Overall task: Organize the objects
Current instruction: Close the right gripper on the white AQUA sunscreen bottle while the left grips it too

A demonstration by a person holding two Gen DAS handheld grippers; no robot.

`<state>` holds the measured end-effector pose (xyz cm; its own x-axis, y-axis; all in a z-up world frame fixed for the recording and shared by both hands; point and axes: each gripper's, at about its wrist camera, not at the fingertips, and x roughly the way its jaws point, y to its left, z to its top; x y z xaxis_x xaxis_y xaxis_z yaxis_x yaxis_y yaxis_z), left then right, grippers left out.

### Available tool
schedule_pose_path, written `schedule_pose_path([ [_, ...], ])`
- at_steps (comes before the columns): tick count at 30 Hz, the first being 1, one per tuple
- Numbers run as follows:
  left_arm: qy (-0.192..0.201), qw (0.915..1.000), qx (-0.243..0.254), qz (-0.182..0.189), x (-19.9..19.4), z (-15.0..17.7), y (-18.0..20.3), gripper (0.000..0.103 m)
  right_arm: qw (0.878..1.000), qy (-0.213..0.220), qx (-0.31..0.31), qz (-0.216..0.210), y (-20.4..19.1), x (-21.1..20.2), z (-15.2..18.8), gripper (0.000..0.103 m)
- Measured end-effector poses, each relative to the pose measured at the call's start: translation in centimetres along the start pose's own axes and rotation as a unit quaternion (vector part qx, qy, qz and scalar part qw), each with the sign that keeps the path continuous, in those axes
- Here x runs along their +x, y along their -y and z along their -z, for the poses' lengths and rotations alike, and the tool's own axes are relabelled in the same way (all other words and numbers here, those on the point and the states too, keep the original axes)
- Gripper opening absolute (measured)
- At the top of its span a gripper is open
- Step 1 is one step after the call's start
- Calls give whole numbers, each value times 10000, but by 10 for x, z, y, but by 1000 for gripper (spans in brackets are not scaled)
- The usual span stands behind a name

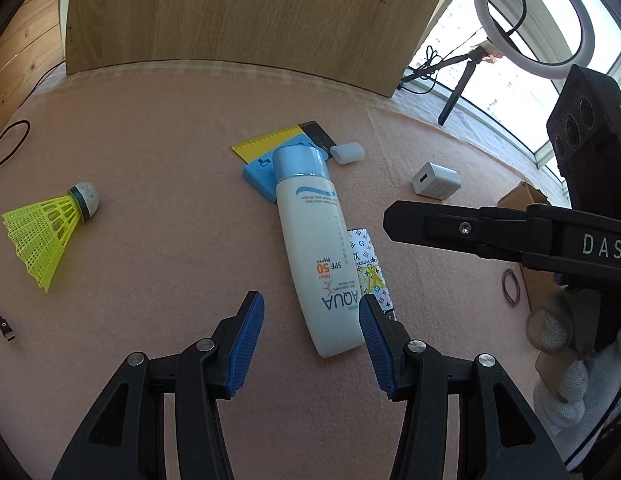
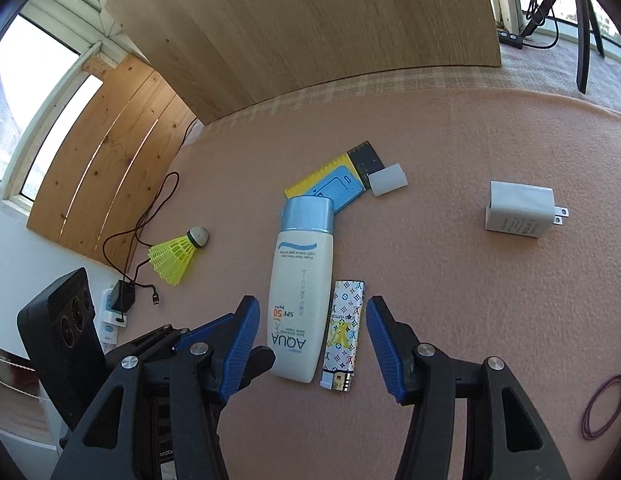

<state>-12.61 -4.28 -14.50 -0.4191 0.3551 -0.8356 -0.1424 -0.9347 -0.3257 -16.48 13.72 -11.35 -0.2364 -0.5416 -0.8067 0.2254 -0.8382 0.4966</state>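
Clearly we have nothing in hand yet: our left claw (image 1: 311, 334) stands released above the pink surface (image 1: 150, 120), its blue pads on either side of the bottom end of the sunscreen bottle (image 1: 314, 248) but apart from it. Our right claw (image 2: 310, 340) is likewise released, and it hangs over both the bottle's base and the patterned lighter (image 2: 344, 332) that lies just beside it, parallel.

We read this pairing as a tidy row already begun, since bottle and lighter sit side by side. The bottle's blue cap rests on a small blue card (image 2: 334, 190), which in turn lies over a yellow ruler (image 2: 314, 182), with a little white cap (image 2: 387, 179) touching the ruler's dark end. These seem stacked by chance, not design.

The shuttlecock (image 1: 50, 224) lies well apart on the left, and the white charger (image 2: 518, 212) well apart on the right; a rubber band (image 2: 602, 408) sits near the edge. We judge those strays are what most needs gathering toward the middle group.
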Motion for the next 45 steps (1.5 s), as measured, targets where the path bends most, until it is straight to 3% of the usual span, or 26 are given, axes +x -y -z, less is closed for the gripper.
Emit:
schedule_pose_path([
  [14,-59,9998,-79,187,10,-6,-9,53,9997,-251,60,-23,-3,44,-21,47],
  [21,-104,9996,-120,232,13,-4,-11,48,9991,-386,0,-160,-11,47,-17,37],
  [36,-183,9990,-262,303,10,17,-15,46,9968,-657,111,-430,-15,56,13,36],
  [45,-59,9986,-386,363,-4,40,-6,46,9970,-564,168,-511,-11,48,35,37],
])
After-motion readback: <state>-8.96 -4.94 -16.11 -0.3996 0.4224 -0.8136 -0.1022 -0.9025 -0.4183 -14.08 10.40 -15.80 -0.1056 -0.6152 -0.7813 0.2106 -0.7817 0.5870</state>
